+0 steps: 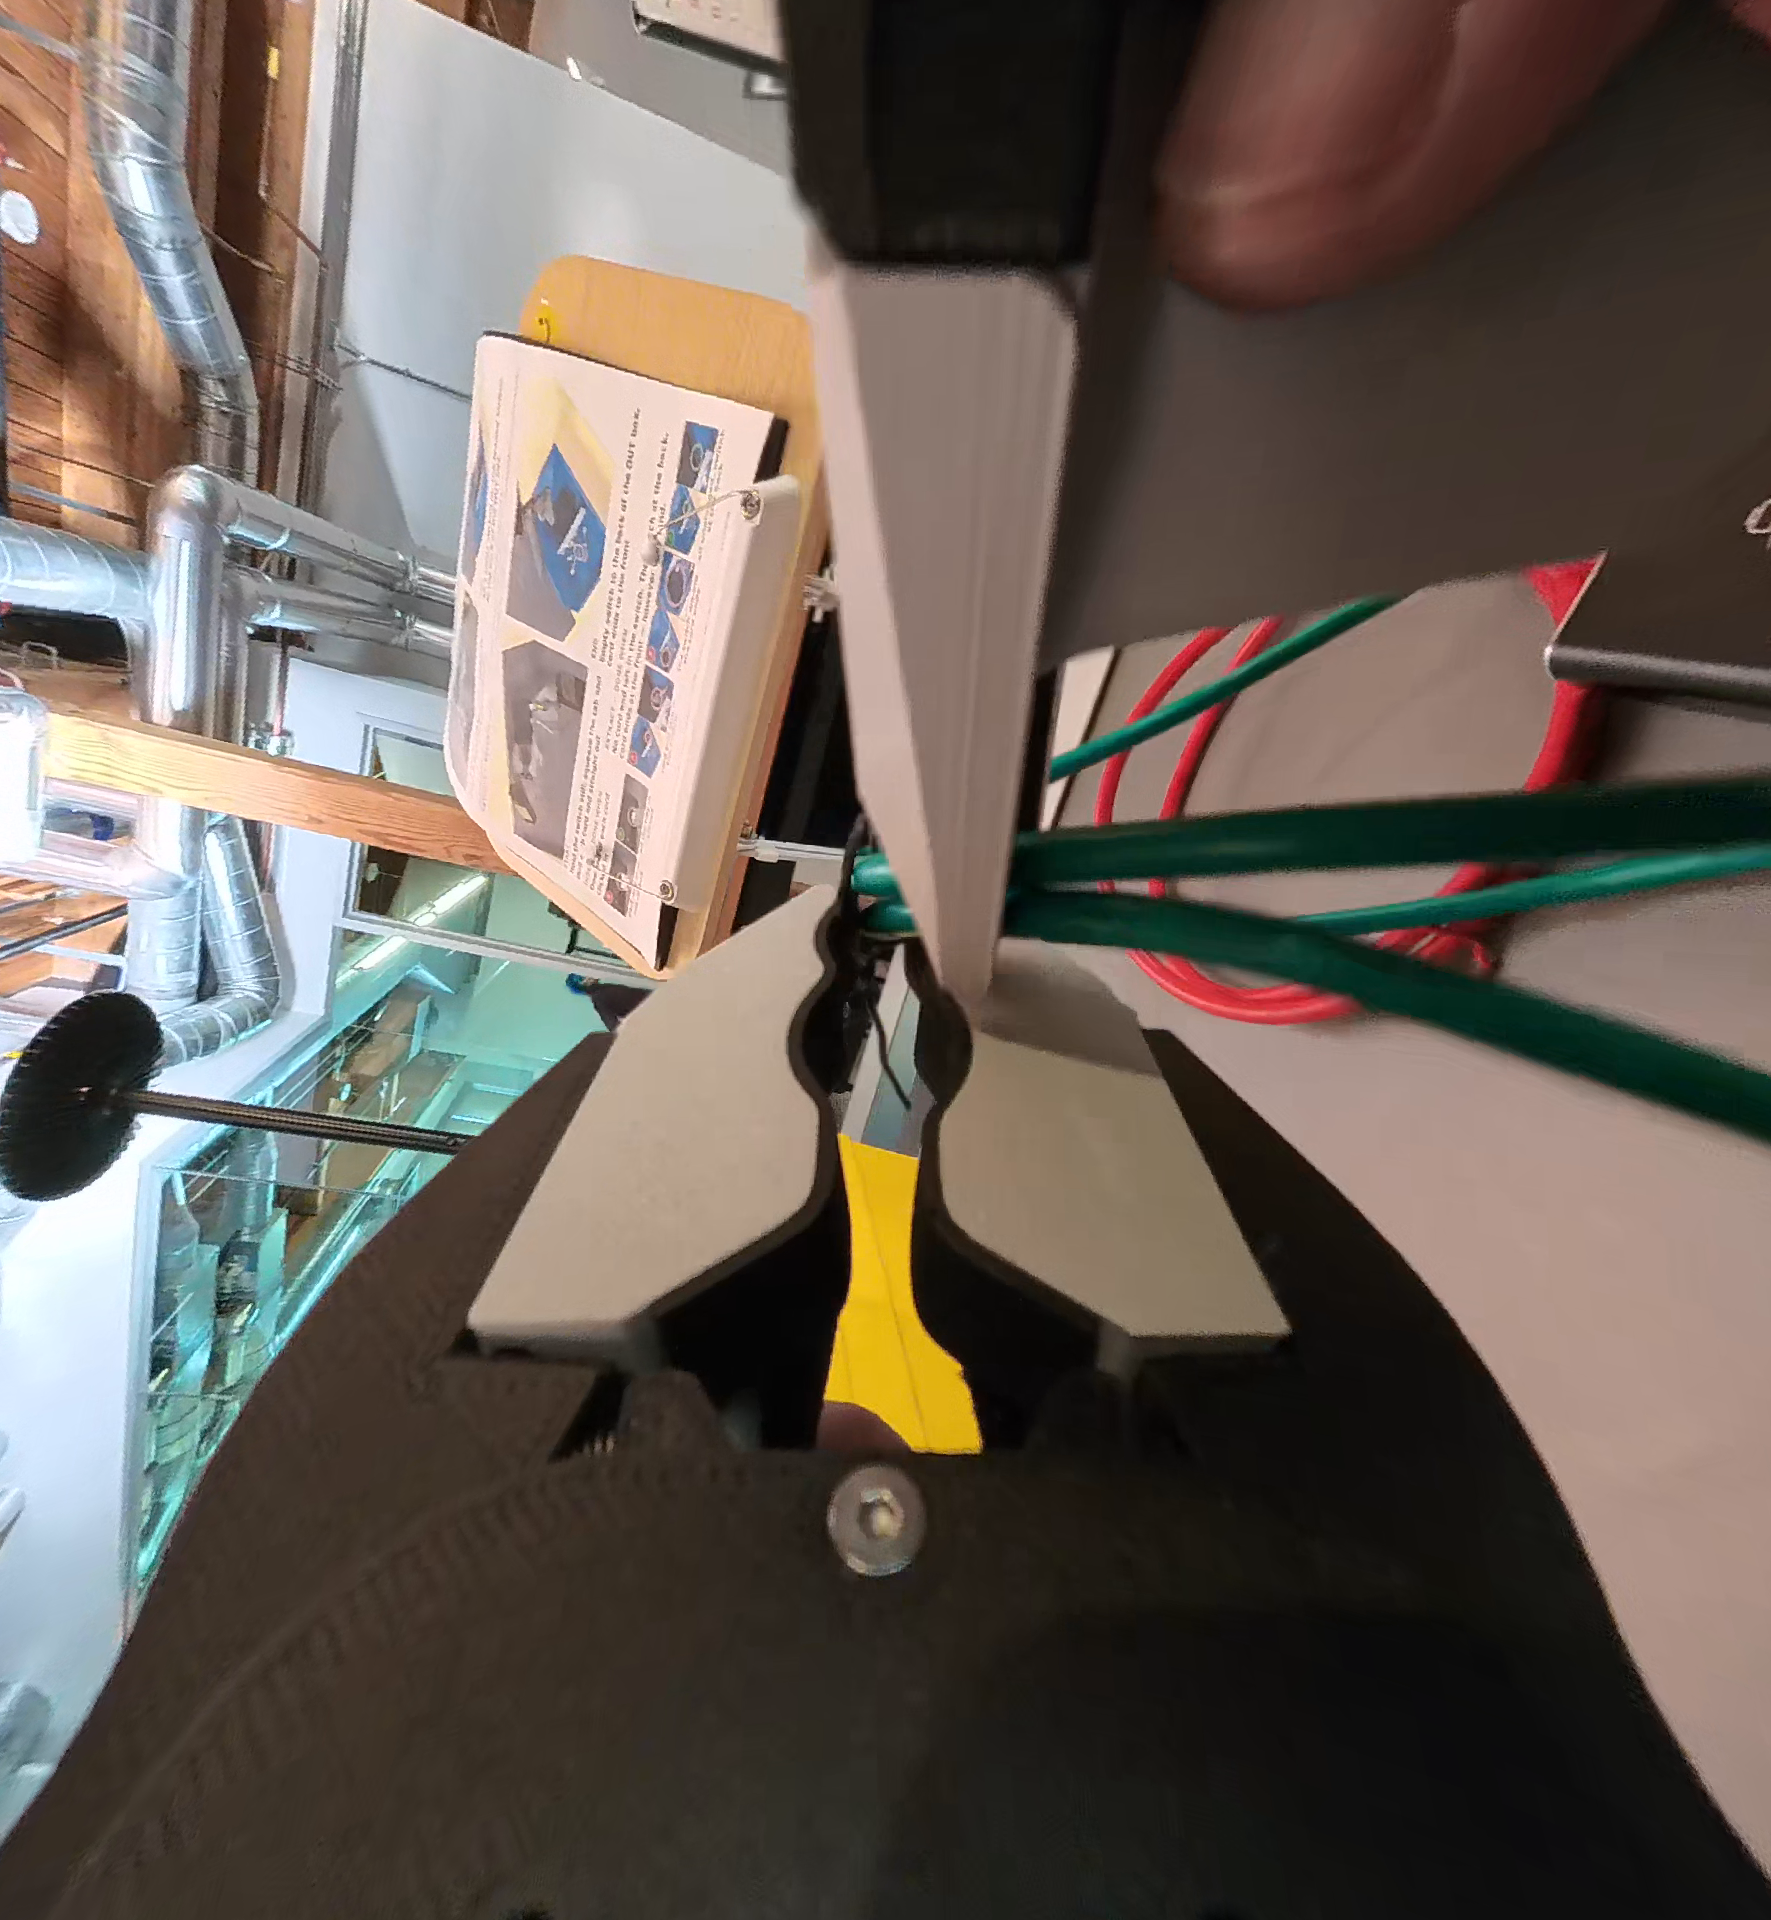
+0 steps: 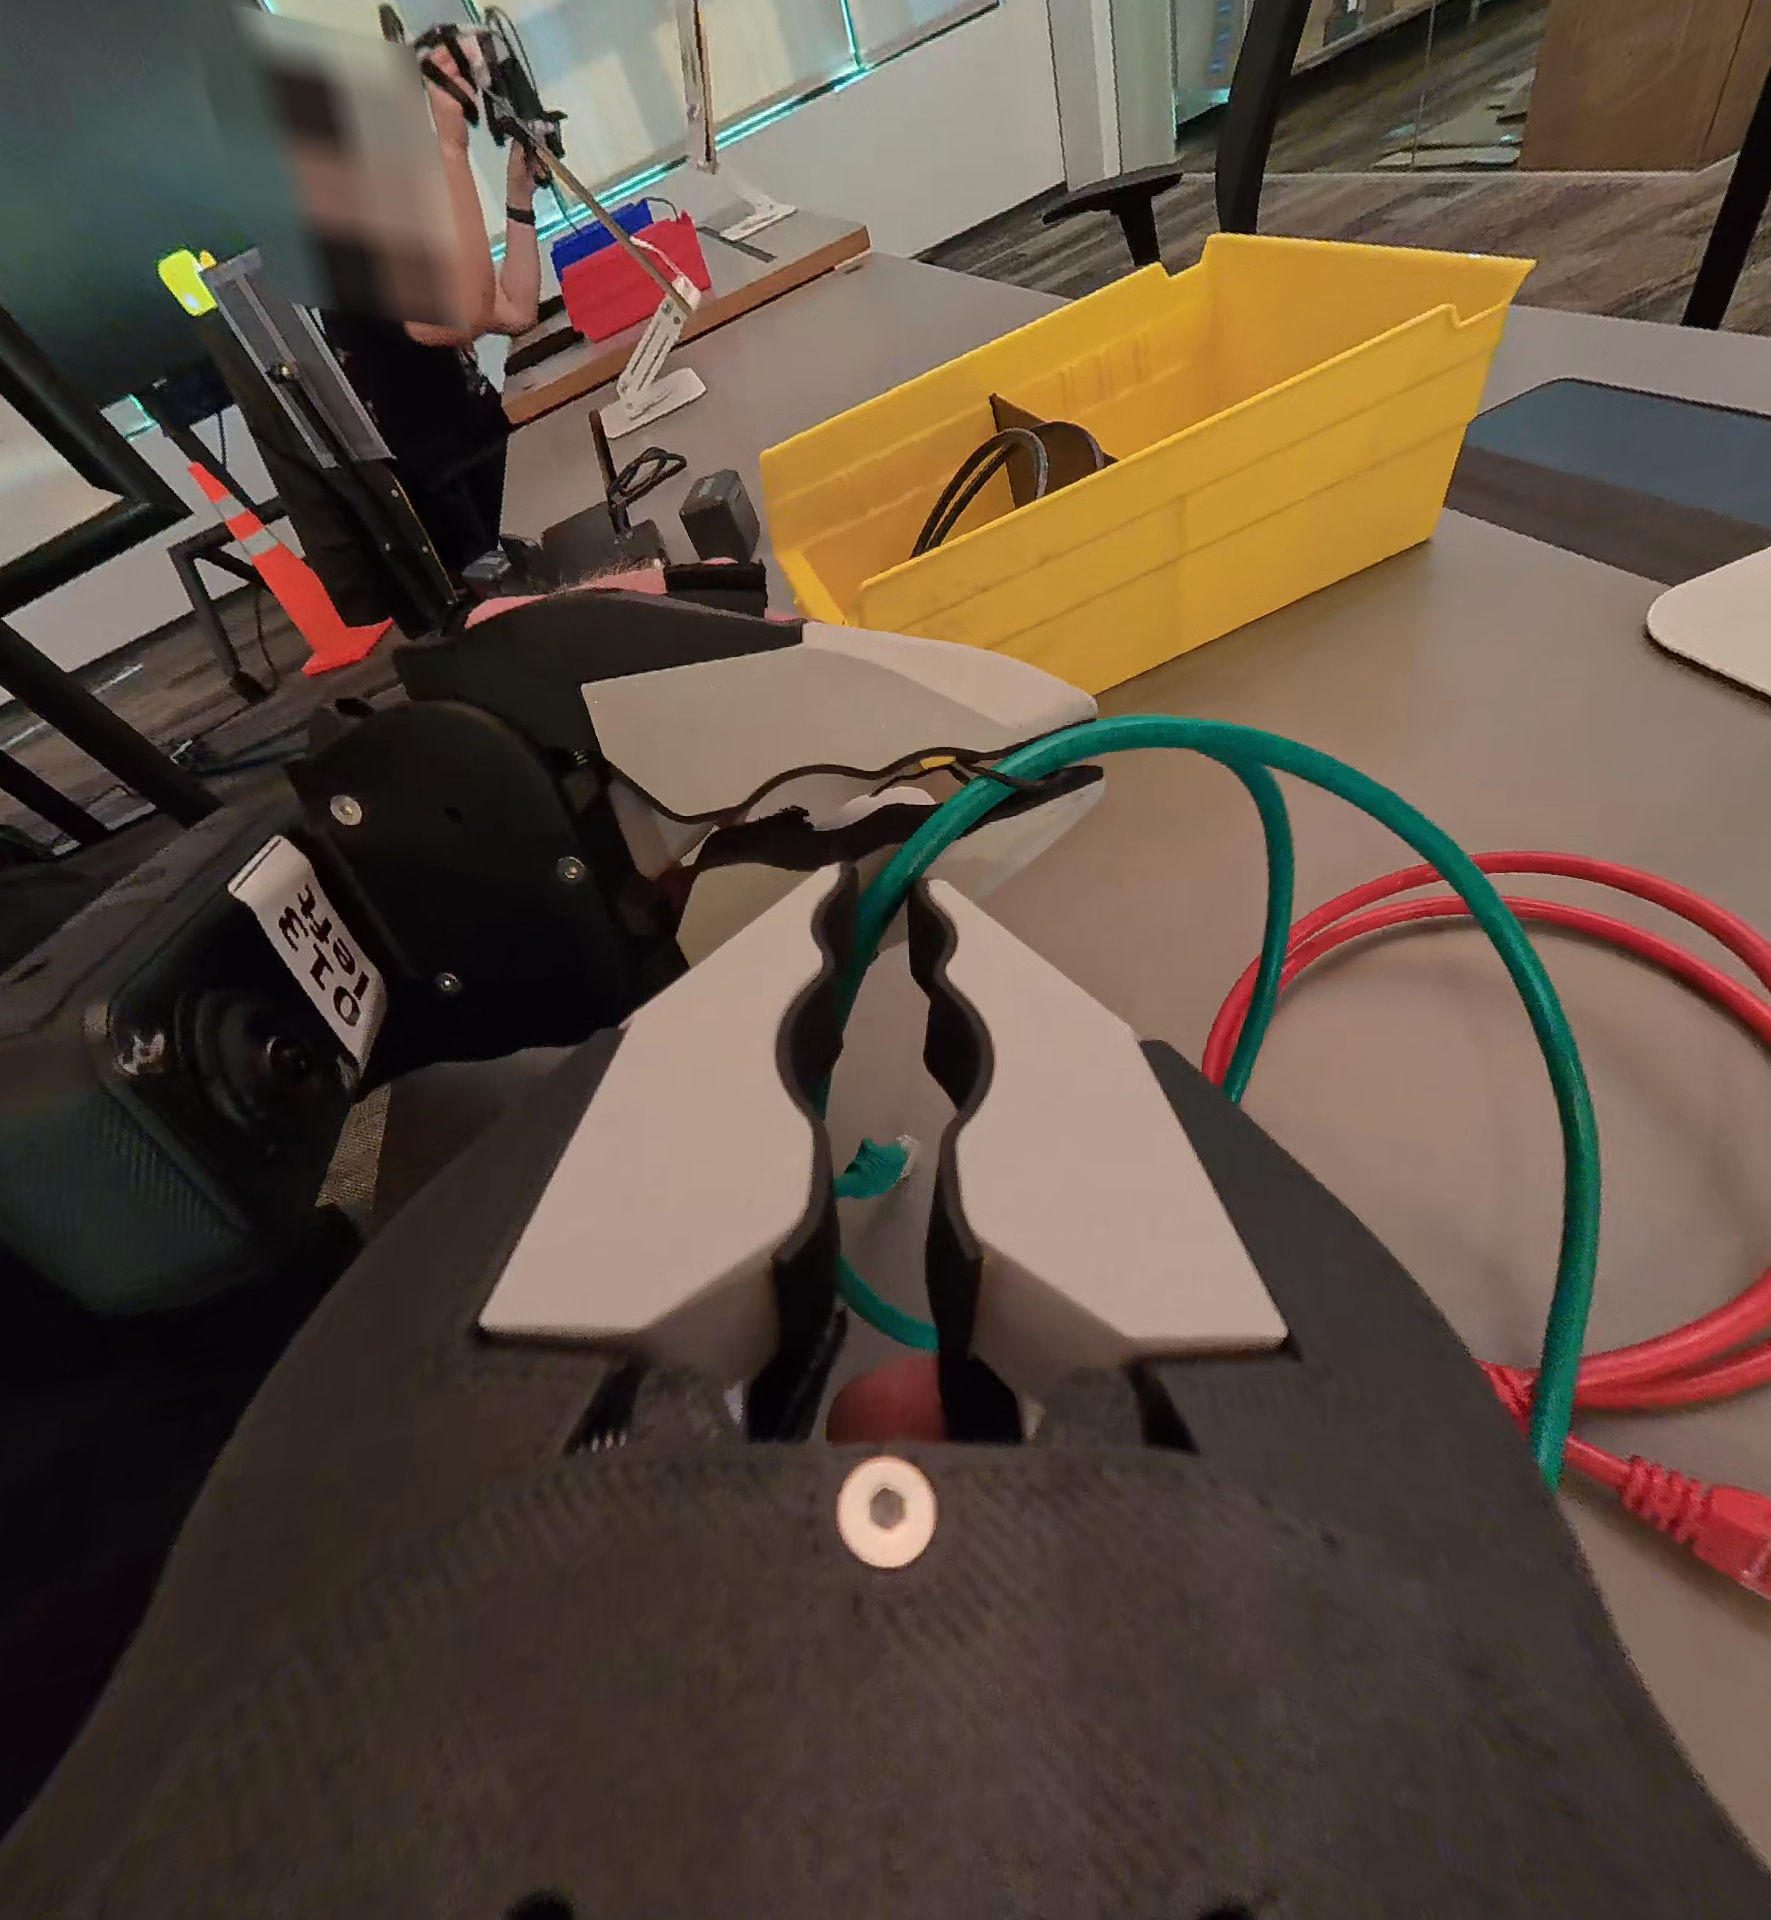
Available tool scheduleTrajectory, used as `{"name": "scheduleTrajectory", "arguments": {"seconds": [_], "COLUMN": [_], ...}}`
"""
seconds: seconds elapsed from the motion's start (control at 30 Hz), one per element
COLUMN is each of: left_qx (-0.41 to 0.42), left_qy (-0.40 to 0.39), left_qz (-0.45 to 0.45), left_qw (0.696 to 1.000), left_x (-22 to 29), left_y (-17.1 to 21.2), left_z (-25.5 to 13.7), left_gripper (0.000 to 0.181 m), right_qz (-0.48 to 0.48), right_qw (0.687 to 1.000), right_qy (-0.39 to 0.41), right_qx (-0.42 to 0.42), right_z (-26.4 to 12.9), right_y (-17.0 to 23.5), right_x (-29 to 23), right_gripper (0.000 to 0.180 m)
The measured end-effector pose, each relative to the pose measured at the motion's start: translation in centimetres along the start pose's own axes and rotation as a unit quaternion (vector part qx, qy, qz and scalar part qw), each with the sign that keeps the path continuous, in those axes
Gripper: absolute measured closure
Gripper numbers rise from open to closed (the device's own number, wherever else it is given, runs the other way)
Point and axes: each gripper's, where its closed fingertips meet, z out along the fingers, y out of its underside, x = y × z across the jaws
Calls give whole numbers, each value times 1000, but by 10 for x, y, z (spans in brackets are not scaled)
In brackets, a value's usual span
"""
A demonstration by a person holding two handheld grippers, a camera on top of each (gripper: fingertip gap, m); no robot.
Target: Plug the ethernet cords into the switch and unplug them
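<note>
Looking along the left gripper (image 1: 876,961), met a tipped-over scene: a printed instruction sheet (image 1: 600,623) on a wooden board at the left, blurred at its lower edge. Held the pads only narrowly apart, nipping the green cord (image 1: 1432,831) at the very tips, as far as could be made out. Lost part of that cord behind one grey finger of the right gripper (image 1: 943,623), which came in from above. Showed just a sliver of the yellow bin (image 1: 881,1247) through the gap. Cut off a dark flat box (image 1: 1432,416) at the upper right under a blurred thumb (image 1: 1380,135); could not confirm it as the switch, and saw no ports. Hid most of the red cord (image 1: 1109,790) under the box and the green strands.

Turning to the right wrist view, found the left gripper's body filling the left side, blocking the desk (image 2: 1380,675) there. Kept the right gripper (image 2: 881,888) narrow, the green cord threading loosely between the pads, touching only the left pad. Glimpsed a green plug (image 2: 873,1158) low in that gap, partly masked. Left bare desk between the cords and the bin beyond. Coiled the red cord on the desk at the right, its red plug (image 2: 1754,1538) near the frame edge, unplugged.
</note>
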Motion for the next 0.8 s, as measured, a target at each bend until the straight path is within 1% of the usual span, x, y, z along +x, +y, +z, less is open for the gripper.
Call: {"name": "scheduleTrajectory", "arguments": {"seconds": [0.1,0.2,0.37,0.5,0.57,0.67,0.7,0.73,0.8], "left_qx": [1,-7,-2,8,10,21,21,23,30], "left_qy": [13,35,23,16,18,11,12,16,15], "left_qz": [-1,-24,-22,-18,-14,-5,-3,0,3], "left_qw": [1000,999,999,1000,1000,1000,1000,1000,999], "left_x": [0,1,-2,-3,-3,-5,-5,-4,-4], "left_y": [0,1,1,1,1,-2,-2,-2,-4], "left_z": [-1,0,-1,-2,-2,-5,-6,-6,-8], "left_gripper": [172,171,169,159,158,159,161,167,171], "right_qz": [-9,-18,-11,-7,-7,-7,-9,-9,-8], "right_qw": [1000,1000,1000,1000,1000,1000,1000,1000,1000], "right_qy": [-1,4,12,15,16,19,20,20,20], "right_qx": [-2,-1,8,10,10,11,11,10,11], "right_z": [-3,-4,-3,-4,-4,-4,-4,-4,-4], "right_y": [0,-1,-2,-3,-3,-3,-3,-3,-3], "right_x": [1,3,5,8,9,10,10,9,9], "right_gripper": [174,175,175,175,175,174,174,174,174]}}
